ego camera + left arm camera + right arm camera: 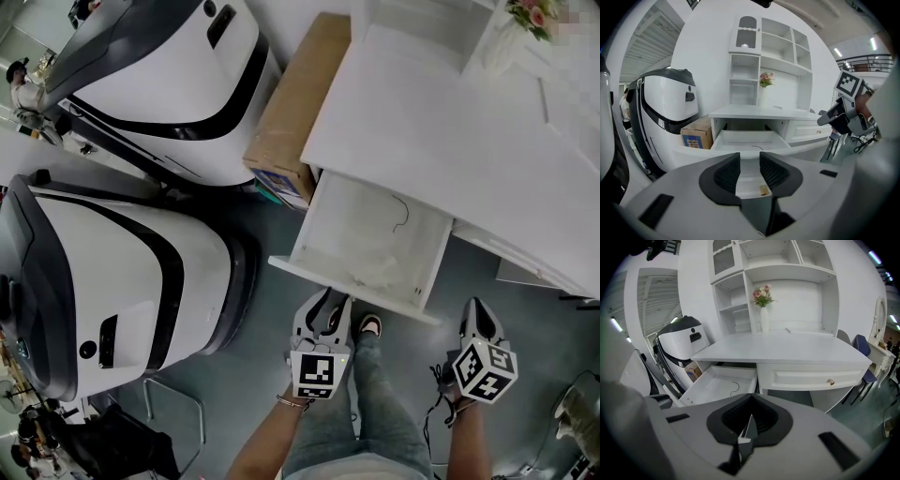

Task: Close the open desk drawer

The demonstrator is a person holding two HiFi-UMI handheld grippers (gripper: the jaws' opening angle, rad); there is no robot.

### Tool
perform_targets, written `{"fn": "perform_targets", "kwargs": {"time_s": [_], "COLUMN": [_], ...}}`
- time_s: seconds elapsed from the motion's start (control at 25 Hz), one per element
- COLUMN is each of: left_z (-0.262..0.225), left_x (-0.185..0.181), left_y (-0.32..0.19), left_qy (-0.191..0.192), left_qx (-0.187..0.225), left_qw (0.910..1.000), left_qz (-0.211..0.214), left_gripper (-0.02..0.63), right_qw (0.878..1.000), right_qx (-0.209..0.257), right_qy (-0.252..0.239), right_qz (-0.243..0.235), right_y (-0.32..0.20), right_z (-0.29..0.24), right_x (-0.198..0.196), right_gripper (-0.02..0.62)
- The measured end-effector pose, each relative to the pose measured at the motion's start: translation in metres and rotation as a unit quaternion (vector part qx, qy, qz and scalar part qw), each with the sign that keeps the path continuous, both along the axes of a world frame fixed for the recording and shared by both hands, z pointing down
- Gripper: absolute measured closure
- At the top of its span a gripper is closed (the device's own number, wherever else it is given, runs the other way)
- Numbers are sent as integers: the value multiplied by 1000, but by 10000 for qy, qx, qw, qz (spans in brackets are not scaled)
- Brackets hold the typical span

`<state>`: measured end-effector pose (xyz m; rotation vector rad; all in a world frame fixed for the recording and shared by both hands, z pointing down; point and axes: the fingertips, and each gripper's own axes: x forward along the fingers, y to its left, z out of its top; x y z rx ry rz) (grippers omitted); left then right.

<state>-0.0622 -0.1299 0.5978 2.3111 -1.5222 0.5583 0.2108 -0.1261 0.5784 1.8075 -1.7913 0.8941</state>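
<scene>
Head view: open white desk drawer (370, 234) just at 12 o'clock of left gripper (326, 304), whose jaws are apart and empty, right gripper (477, 306) pinched together and empty, brown cardboard box (295, 112) at drawer's 10 o'clock.

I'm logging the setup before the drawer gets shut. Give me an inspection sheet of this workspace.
Surface: white desk top; vase of flowers at its back.
Job's things: open drawer pulled out; neighbouring drawer shut.
Clutter: thin curled wire lying in the open drawer.
Grippers: left gripper jaws apart, empty, facing the drawer front; right gripper jaws together, empty.
Cables: black cord beside the right gripper.
Surroundings: cardboard box beside the desk; large white machines on the grey floor.
</scene>
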Motion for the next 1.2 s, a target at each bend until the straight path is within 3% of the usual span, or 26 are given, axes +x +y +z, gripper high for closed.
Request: {"fn": "perform_targets", "kwargs": {"time_s": [1.2], "left_z": [0], "left_x": [13], "left_y": [-46], "left_qy": [-122], "left_qx": [-97], "left_qw": [9999], "left_qz": [-63], "left_gripper": [465], "right_qw": [9992], "right_qx": [-24], "right_qy": [-55], "right_qz": [387], "right_y": [-4], "right_z": [-5], "right_x": [31], "right_gripper": [588]}}
